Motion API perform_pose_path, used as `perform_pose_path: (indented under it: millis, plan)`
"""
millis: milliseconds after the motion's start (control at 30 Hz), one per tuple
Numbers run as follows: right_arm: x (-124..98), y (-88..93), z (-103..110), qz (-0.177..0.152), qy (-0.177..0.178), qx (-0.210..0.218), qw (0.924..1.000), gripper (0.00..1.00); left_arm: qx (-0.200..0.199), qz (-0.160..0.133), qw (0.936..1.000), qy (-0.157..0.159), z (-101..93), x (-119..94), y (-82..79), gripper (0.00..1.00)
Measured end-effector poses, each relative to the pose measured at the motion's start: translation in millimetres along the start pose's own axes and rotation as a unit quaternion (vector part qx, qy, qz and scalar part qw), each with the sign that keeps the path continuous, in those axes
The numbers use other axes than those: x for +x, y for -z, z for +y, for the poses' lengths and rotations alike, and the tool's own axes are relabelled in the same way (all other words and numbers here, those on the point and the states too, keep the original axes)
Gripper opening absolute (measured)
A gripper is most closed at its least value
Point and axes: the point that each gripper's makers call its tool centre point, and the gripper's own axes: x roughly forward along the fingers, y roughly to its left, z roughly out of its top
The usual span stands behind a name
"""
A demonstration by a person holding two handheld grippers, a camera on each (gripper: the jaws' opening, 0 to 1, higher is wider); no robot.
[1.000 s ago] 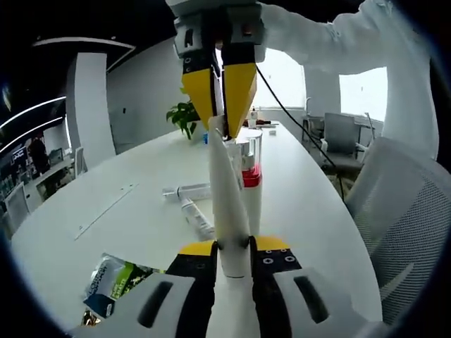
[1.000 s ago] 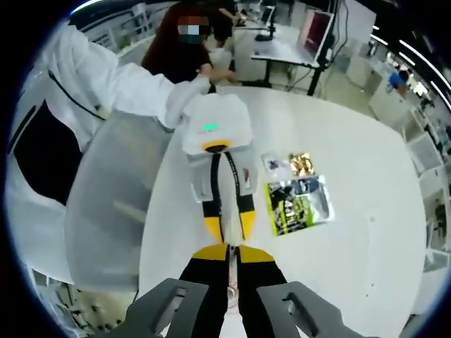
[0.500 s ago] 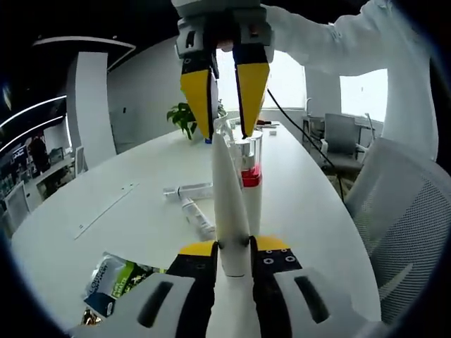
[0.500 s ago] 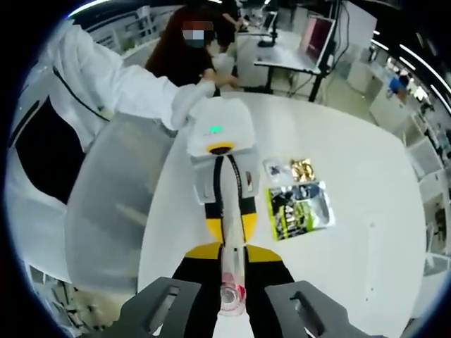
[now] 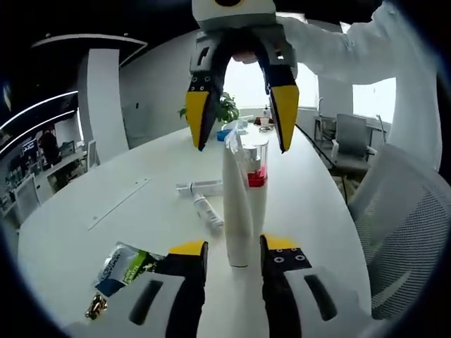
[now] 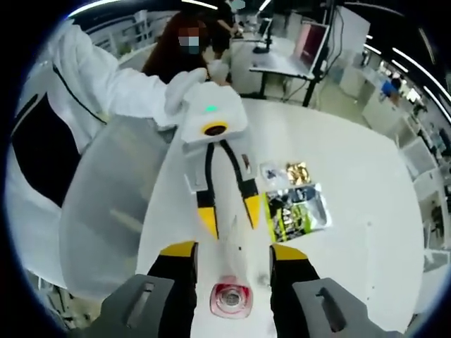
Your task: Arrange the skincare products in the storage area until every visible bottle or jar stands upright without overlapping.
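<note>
Both grippers have their fingers spread wide: left gripper (image 5: 232, 255) flanks the upright white tube (image 5: 236, 204) on the bench (image 5: 310, 204), right gripper (image 5: 242, 116) hangs above it.

Worktop: long white oval worktop (image 5: 127, 211), glossy, bare over most of its surface.
Pouch: green, black and white foil pouch (image 5: 125, 266), flat on the worktop near its closer end; also in the right gripper view (image 6: 297, 211).
Wrapper: small crumpled gold foil wrapper (image 5: 94, 307), just beside the pouch; in the right gripper view (image 6: 299, 172) beyond the pouch.
Plant: green leafy potted plant (image 5: 224, 111) at the worktop's far end.
Chair: grey mesh-backed office chair (image 5: 405, 246) beside the worktop.
Far chair: grey office chair (image 5: 349, 137) near the bright windows.
</note>
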Motion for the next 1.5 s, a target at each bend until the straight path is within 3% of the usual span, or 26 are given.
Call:
perform_pose_path:
  millis: [267,433,733,1067,1300,1500]
  plan:
    - [-7,5.0,2,-0.042,0.039,0.035,0.9977,0.62,-0.013,0.019,0.9989,-0.041,12.0,-24,9.9,0.44]
    - [-8,18.4,10,-0.049,0.053,0.056,0.9958,0.79,-0.029,0.023,0.9971,-0.066,18.1,-36,13.0,0.53]
    - [-19,32.9,9,-0.094,0.109,0.118,0.9825,0.99,-0.057,0.015,0.9931,-0.101,22.9,-60,12.3,0.65]
    - [-22,53.8,22,-0.111,0.162,0.162,0.9672,0.99,-0.072,0.031,0.9894,-0.122,18.1,-77,17.4,0.79]
    - [-27,67.5,28,-0.133,0.189,0.209,0.9503,1.0,-0.086,0.031,0.9874,-0.129,19.7,-76,16.4,0.88]
    - [-28,78.3,39,-0.134,0.212,0.228,0.9409,1.0,-0.1,0.026,0.9844,-0.142,9.1,-95,10.5,0.96]
